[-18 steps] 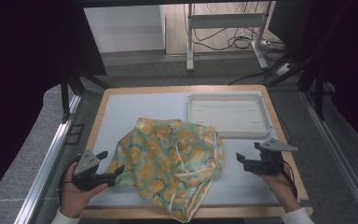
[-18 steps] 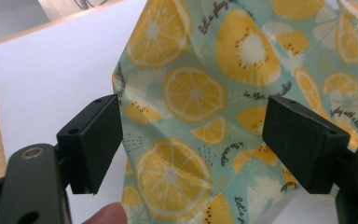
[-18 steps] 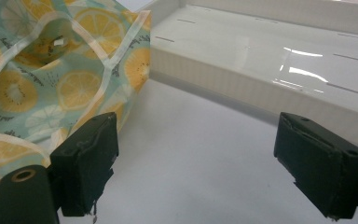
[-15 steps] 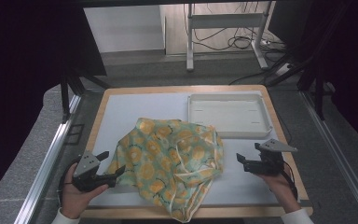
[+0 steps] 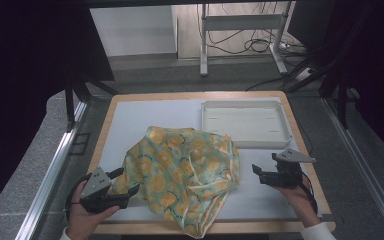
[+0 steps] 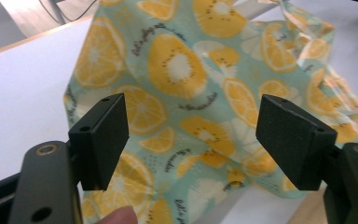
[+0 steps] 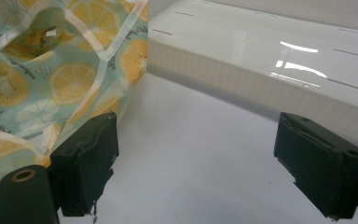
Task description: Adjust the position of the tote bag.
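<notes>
I see the crumpled pale-green cloth printed with orange slices [image 5: 182,172] lying just in front of the shallow white plastic tray [image 5: 246,123]. My left gripper [image 5: 125,186] sits at the cloth's left edge, jaws released; my right gripper [image 5: 256,173] waits near its right side, also released, below the tray.

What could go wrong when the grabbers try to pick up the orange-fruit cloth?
1. The cloth lies crumpled, so the open left gripper at its edge might pinch several layers at once.
2. Part of it hangs over the table's front edge; a tug could slide it off.
3. The open right gripper might snag a loose strap instead.
</notes>
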The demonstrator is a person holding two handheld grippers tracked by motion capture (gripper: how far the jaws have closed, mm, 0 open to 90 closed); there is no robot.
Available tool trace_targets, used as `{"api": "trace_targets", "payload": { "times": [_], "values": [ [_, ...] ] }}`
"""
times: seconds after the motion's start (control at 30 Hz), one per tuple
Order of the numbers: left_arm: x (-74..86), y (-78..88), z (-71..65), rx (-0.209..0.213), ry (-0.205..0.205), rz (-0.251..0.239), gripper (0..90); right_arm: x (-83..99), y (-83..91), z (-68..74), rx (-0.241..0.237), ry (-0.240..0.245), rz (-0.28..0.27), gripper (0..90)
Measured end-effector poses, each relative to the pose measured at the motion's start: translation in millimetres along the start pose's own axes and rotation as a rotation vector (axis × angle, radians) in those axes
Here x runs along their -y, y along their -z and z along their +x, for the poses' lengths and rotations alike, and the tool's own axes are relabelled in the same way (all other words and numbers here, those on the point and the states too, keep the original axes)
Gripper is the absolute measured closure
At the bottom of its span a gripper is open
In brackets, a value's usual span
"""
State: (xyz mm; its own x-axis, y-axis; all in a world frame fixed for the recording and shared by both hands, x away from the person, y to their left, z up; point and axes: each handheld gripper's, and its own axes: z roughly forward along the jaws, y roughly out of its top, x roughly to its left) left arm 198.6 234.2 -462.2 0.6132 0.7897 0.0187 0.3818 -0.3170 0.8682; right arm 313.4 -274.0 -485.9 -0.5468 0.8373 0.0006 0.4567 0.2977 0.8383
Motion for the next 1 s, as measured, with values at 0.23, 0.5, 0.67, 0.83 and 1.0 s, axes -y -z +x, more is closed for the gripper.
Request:
{"api": "trace_targets", "payload": {
  "times": [0.23,0.5,0.67,0.83,1.0],
  "values": [
    [-1.4,-2.7,-9.6,0.015,-0.014,0.009,26.8,2.0,-7.2,4.0,-0.016,0.013,0.026,13.7],
    [1.7,-17.7,-16.1,0.043,-0.026,0.056,26.1,3.5,-7.9,2.4,-0.013,0.004,0.028,13.8],
    [0.7,-22.6,-23.2,0.061,-0.043,0.063,25.6,4.9,-10.0,1.9,-0.013,-0.001,0.037,13.7],
    [-2.2,-26.5,-33.9,0.09,-0.073,0.066,25.4,4.9,-7.1,1.8,-0.012,-0.015,0.023,14.1],
    [-6.2,-33.8,-46.0,0.145,-0.097,0.08,24.9,7.0,-6.4,-0.2,-0.01,-0.029,0.029,14.1]
  ]
}}
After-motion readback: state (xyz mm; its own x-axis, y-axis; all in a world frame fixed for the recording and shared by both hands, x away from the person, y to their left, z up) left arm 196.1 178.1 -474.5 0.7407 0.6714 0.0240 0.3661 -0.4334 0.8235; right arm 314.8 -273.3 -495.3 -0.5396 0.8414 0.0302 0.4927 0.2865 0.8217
